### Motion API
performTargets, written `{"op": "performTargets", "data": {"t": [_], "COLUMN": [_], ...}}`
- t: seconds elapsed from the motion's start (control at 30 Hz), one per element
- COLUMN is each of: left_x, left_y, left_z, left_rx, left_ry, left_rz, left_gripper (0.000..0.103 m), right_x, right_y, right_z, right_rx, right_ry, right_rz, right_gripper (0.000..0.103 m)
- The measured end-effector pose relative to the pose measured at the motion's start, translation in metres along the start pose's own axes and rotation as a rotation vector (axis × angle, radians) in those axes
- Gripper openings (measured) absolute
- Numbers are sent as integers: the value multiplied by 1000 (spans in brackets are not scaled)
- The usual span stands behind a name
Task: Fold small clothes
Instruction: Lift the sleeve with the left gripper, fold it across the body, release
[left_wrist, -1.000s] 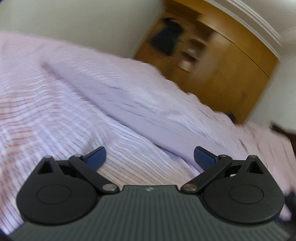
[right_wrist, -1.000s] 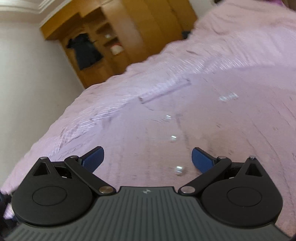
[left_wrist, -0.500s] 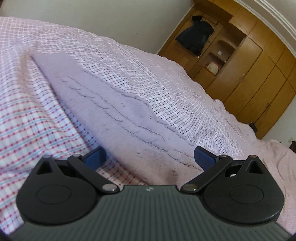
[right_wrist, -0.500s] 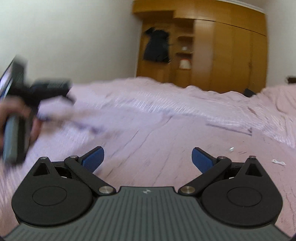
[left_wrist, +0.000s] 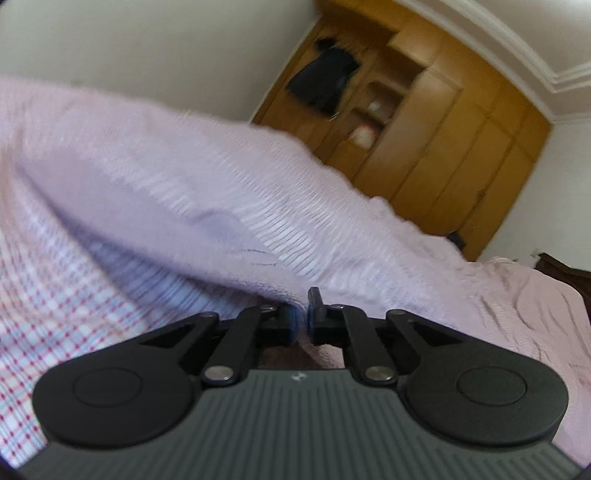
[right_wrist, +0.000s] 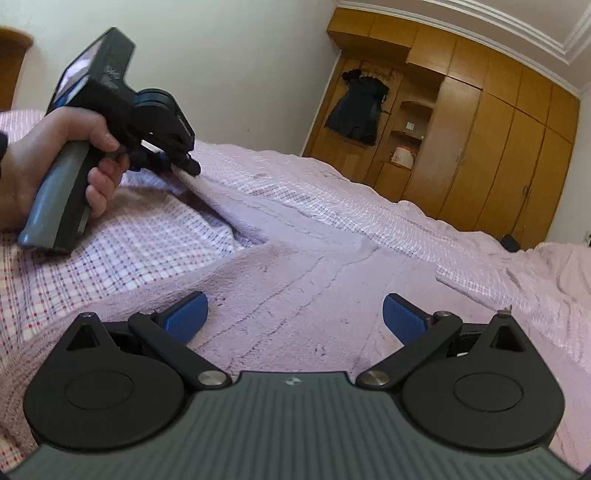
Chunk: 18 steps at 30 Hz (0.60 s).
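A lilac fleece garment (right_wrist: 314, 280) lies spread on the checked bedcover (right_wrist: 147, 236). In the right wrist view, a person's hand (right_wrist: 55, 147) holds my left gripper (right_wrist: 192, 168) at the garment's far left edge, which rises to the jaws. In the left wrist view, my left gripper (left_wrist: 301, 314) has its jaws closing tight on a fold of the garment (left_wrist: 166, 192), and the cloth bulges up ahead. My right gripper (right_wrist: 295, 314) stands open low over the near part of the garment, with nothing between its blue pads (right_wrist: 186, 314).
A wooden wardrobe (right_wrist: 480, 147) fills the far wall, with a dark piece of clothing (right_wrist: 356, 107) hanging on it. Crumpled pink bedding (right_wrist: 535, 280) lies to the right. A wooden headboard (right_wrist: 11, 55) shows at the far left.
My left gripper's jaws went from wide open to shut on the garment's edge, and the cloth has lifted. The right gripper rolled level and stays open.
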<state>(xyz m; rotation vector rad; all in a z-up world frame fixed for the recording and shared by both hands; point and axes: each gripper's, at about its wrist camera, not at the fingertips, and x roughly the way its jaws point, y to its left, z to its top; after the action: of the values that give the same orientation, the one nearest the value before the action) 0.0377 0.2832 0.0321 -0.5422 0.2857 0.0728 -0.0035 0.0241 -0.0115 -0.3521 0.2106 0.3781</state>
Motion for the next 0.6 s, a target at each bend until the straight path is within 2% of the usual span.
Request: {"op": "performTargets", "data": {"t": [0.07, 0.13, 0.33, 0.4, 0.5, 0.6], "left_x": [-11, -21, -45, -49, -44, -33], "left_y": [-10, -20, -65, -80, -100, -118], "left_z": [-1, -4, -20, -30, -43, -53], "left_rx": [59, 93, 231, 269, 314, 321], "left_ry": [-21, -29, -44, -27, -9, 39], "left_rz": [-39, -85, -234, -280, -317, -373], "left_gripper": [8, 8, 8, 8, 8, 8], "right_x": [-7, -7, 0, 2, 1, 1], "right_y": [-5, -10, -29, -34, -44, -57], "right_z": [1, 4, 5, 6, 5, 4], "right_rx": [42, 71, 248, 285, 351, 386], "right_ry": [-51, -67, 13, 20, 46, 107], "right_rz": [-43, -46, 4, -11, -86, -213], "right_gripper": [103, 103, 103, 103, 103, 101]}}
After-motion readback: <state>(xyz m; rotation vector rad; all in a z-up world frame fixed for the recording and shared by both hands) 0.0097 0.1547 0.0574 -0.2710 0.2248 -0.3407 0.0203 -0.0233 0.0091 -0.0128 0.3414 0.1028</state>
